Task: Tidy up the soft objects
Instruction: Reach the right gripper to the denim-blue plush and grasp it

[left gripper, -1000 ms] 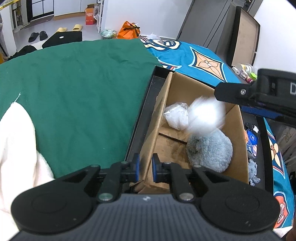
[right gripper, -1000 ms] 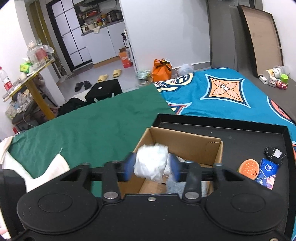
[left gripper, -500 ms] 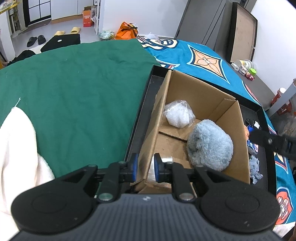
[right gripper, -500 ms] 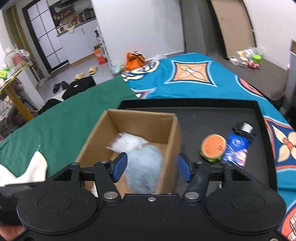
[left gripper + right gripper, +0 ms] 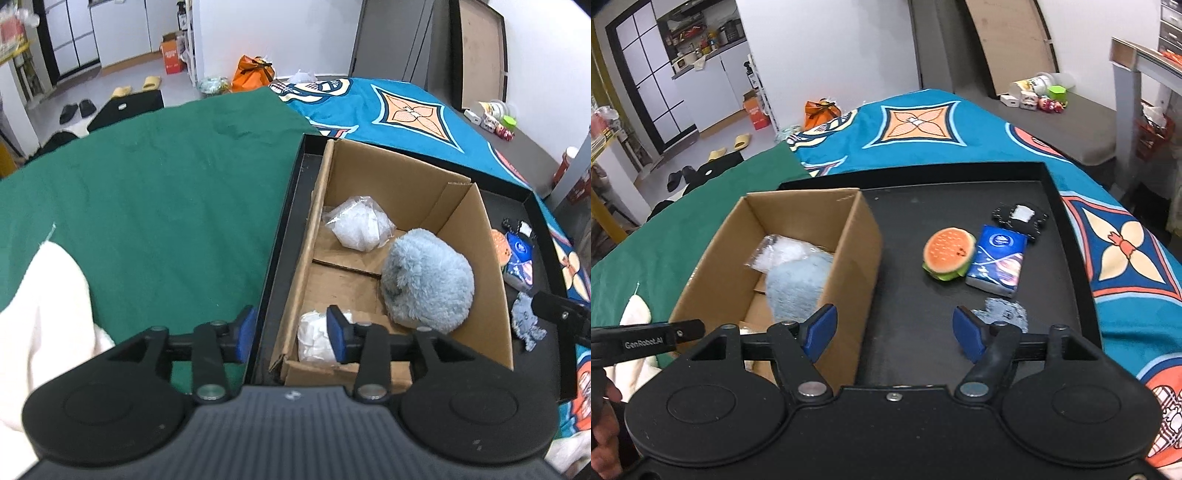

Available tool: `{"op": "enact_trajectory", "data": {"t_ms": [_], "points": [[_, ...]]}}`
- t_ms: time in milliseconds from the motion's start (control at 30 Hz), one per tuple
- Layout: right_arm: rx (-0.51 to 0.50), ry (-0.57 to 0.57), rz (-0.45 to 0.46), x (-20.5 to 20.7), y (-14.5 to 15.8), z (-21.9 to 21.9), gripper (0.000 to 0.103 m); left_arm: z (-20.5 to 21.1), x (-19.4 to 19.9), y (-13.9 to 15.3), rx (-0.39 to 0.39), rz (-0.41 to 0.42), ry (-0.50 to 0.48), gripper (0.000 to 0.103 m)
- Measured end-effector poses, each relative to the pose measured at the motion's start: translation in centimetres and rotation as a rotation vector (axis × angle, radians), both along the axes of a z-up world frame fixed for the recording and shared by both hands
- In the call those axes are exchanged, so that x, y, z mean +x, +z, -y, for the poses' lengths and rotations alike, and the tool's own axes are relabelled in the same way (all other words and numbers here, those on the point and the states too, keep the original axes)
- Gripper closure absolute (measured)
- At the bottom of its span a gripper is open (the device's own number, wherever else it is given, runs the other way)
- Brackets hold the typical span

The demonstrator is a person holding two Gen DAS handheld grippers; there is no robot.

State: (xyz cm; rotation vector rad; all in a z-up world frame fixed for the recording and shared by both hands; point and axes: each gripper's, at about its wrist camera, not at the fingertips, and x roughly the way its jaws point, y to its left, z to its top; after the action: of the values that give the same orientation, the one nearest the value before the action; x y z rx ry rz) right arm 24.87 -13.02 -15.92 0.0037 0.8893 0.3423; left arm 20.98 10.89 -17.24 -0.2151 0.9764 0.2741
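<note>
Left tongs (image 5: 291, 334) spread, nothing between the pads; the cardboard box's near-left wall sits in the gap, not touched as far as visible. Right tongs (image 5: 892, 332) spread wide, holding nothing, hovering over the black tray (image 5: 912, 332) just right of the box (image 5: 849, 266).

Box (image 5: 476, 236) straight ahead of left tongs, sitting in the tray's left part. Inside: white crumpled bundle (image 5: 314, 336) in the near corner, right behind the left tongs' right pad; fluffy blue-grey plush (image 5: 428, 277) ahead and right, against the right wall; clear bag of white stuffing (image 5: 358, 229) further ahead, near the far wall. From the right tongs the plush (image 5: 798, 284) and bag (image 5: 783, 253) show ahead-left, inside the box.

Loose on the tray, ahead of right tongs: small grey-blue plush toy (image 5: 1004, 314) just beyond the right pad; burger-shaped squishy (image 5: 947, 254) further ahead, touching a blue tissue pack (image 5: 997, 260) on its right; black-and-white item (image 5: 1019, 218) beyond those, kind unclear.

Tray (image 5: 284, 229) lies on a bed. Green sheet (image 5: 147, 203) left of left tongs, teal patterned blanket (image 5: 1108, 229) ahead and right of right tongs. White towel or blanket (image 5: 40, 317) at near left of left tongs. Left tongs' arm (image 5: 646, 341) shows at the left edge of the right view.
</note>
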Motion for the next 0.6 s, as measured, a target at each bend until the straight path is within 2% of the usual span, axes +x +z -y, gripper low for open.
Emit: {"op": "enact_trajectory", "data": {"t_ms": [267, 600], "points": [[0.030, -0.057, -0.005, 0.3, -1.8, 3.0, 0.034, 1.3, 0.3, 0.2, 0.093, -0.011, -0.019, 0.043], [0.067, -0.161, -0.039, 1.8, -4.7, 6.2, 0.037, 2.3, 1.0, -0.1, 0.144, -0.044, -0.028, 0.038]]}}
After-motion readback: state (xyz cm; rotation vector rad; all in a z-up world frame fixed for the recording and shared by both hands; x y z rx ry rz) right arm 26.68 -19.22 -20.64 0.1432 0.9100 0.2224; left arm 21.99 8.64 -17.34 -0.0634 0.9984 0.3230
